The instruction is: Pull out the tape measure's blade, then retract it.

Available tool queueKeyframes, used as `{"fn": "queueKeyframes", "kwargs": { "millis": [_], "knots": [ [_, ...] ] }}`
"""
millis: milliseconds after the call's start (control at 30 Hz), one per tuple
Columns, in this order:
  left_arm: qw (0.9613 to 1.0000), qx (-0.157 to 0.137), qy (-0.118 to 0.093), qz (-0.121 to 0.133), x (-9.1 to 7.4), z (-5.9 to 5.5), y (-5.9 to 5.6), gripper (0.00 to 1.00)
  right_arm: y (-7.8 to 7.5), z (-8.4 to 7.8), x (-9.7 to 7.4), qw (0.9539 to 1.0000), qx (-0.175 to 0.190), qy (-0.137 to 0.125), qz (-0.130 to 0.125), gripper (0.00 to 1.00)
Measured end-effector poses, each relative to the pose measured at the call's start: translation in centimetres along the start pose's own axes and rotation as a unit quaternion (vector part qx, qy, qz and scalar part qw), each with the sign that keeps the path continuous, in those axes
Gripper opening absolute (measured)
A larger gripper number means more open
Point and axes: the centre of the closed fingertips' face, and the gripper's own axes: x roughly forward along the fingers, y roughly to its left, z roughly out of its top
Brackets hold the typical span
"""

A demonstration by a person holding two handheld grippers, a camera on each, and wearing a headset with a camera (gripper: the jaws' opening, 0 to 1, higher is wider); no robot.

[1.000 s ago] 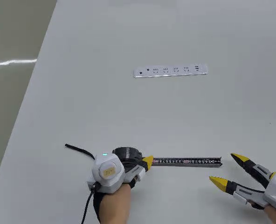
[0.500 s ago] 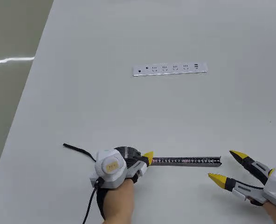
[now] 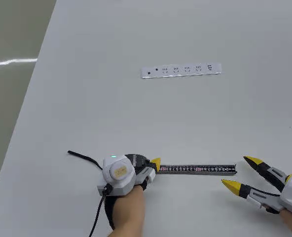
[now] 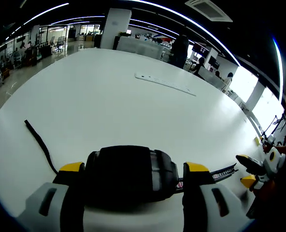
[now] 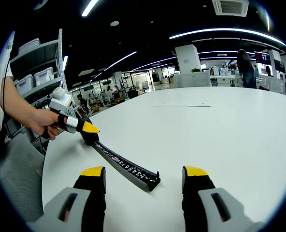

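Left gripper (image 3: 149,173) clamped tight on the tape measure (image 3: 135,162), down at 7 o'clock on the table (image 3: 136,108) | blade (image 3: 198,169) lying flat, out toward 3 o'clock | right gripper (image 3: 238,171) wide open, holding nothing, blade tip just ahead of its jaws | power strip (image 3: 180,70) up at 12

A wide white table (image 3: 136,113) stands on a glossy grey-green floor (image 3: 13,108), under long bright ceiling light strips (image 5: 91,7) of a hall.

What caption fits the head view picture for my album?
Left claw holds the tape measure, blade out, right claw open nearby.
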Motion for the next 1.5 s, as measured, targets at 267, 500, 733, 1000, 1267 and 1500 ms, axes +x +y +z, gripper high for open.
{"fn": "queueKeyframes", "kwargs": {
  "millis": [267,500,733,1000,1267,1500],
  "knots": [
    [0.9999,0.001,0.005,0.012,0.1,-0.1,0.4,0.76,0.0,-0.5,0.4,0.9999,0.002,0.004,0.013,0.63],
    [0.9998,0.011,0.006,0.017,0.2,-0.2,0.5,0.76,0.0,-0.3,0.6,0.9999,0.003,0.003,0.014,0.62],
    [0.9995,0.016,0.001,0.027,0.2,-0.2,0.5,0.77,-0.1,-0.5,0.7,0.9998,0.005,0.003,0.016,0.61],
    [0.9994,0.018,0.000,0.031,0.2,-0.2,0.6,0.77,-0.4,-0.7,0.9,0.9997,0.002,0.007,0.023,0.58],
    [0.9994,0.017,0.001,0.031,0.2,-0.2,0.6,0.77,-0.3,-1.3,1.3,0.9986,-0.007,0.025,0.045,0.48],
    [0.9994,0.017,0.002,0.030,0.2,-0.2,0.6,0.77,-0.6,-1.5,1.5,0.9975,-0.021,0.031,0.060,0.42]
  ]
}}
